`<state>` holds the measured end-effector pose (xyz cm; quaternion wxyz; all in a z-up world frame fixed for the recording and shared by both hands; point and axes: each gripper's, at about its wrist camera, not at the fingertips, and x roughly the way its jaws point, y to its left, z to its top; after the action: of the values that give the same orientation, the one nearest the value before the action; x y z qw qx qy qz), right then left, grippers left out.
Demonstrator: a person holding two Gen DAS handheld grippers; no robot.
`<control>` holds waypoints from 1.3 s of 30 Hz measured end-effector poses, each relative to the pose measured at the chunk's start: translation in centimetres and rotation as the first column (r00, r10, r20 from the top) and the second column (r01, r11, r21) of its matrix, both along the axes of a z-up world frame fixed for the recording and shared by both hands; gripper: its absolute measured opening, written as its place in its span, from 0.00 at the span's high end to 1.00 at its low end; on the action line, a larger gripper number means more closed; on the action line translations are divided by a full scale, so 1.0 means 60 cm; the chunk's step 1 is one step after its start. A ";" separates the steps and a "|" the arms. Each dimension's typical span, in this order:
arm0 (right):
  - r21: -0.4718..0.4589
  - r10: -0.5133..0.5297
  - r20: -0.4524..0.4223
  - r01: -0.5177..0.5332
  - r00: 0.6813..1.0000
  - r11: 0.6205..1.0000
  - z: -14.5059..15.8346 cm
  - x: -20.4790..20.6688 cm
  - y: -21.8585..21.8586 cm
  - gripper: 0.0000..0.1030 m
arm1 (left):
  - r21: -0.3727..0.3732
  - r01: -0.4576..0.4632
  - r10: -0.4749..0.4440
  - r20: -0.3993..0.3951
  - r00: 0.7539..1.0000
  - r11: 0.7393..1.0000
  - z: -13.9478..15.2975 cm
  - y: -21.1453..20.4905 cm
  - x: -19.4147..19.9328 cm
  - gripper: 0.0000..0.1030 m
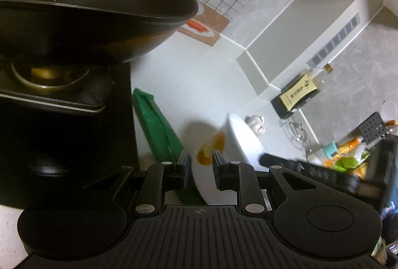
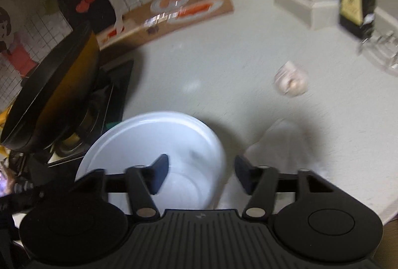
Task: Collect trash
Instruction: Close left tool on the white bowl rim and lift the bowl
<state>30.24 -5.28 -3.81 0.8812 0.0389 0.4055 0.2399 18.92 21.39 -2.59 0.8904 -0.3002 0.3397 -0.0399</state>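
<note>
Black wok [image 1: 82,7] on stove, garlic bulb [image 1: 256,122] near labelled bottle [image 1: 297,91] on countertop [image 1: 189,80].

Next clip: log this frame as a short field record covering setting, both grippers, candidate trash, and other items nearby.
setting: pale kitchen countertop beside a stove
left gripper: open, nothing between its fingers, aimed at the orange peel scrap
right gripper: open, empty, over the white round plastic bowl
candidate trash: orange peel scrap beside the bowl; crumpled white paper tissue
other items: black wok, garlic bulb, green folded cloth, dark labelled bottle
image quality: right wrist view motion-blurred
</note>
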 end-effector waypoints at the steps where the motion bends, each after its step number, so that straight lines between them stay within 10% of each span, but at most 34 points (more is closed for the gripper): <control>1: -0.013 -0.004 0.024 0.004 1.000 1.000 0.003 -0.009 -0.006 0.40 | -0.005 0.004 -0.004 0.005 1.000 1.000 0.003 -0.002 0.002 0.77; 8: -0.098 -0.011 0.138 0.024 0.990 0.995 0.005 -0.052 -0.027 0.40 | -0.017 0.069 -0.068 0.055 0.996 0.997 0.034 -0.018 0.032 0.77; 17: -0.122 -0.048 0.163 0.068 0.985 0.990 -0.014 -0.061 -0.041 0.39 | 0.209 0.133 -0.119 -0.078 0.990 0.969 -0.002 -0.091 0.128 0.77; 28: -0.117 -0.001 0.046 0.007 0.999 0.993 -0.057 -0.031 -0.030 0.34 | 0.062 0.176 -0.169 -0.110 0.979 0.982 -0.083 -0.087 0.133 0.79; 39: -0.183 -0.032 0.253 0.080 0.967 0.980 -0.010 -0.041 -0.034 0.27 | 0.011 0.068 -0.069 0.021 0.997 0.998 -0.052 -0.056 0.082 0.87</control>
<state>27.77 -7.31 -4.41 0.9311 -0.0651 0.3117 0.1777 23.82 18.06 -5.73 0.8937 -0.2833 0.3404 -0.0719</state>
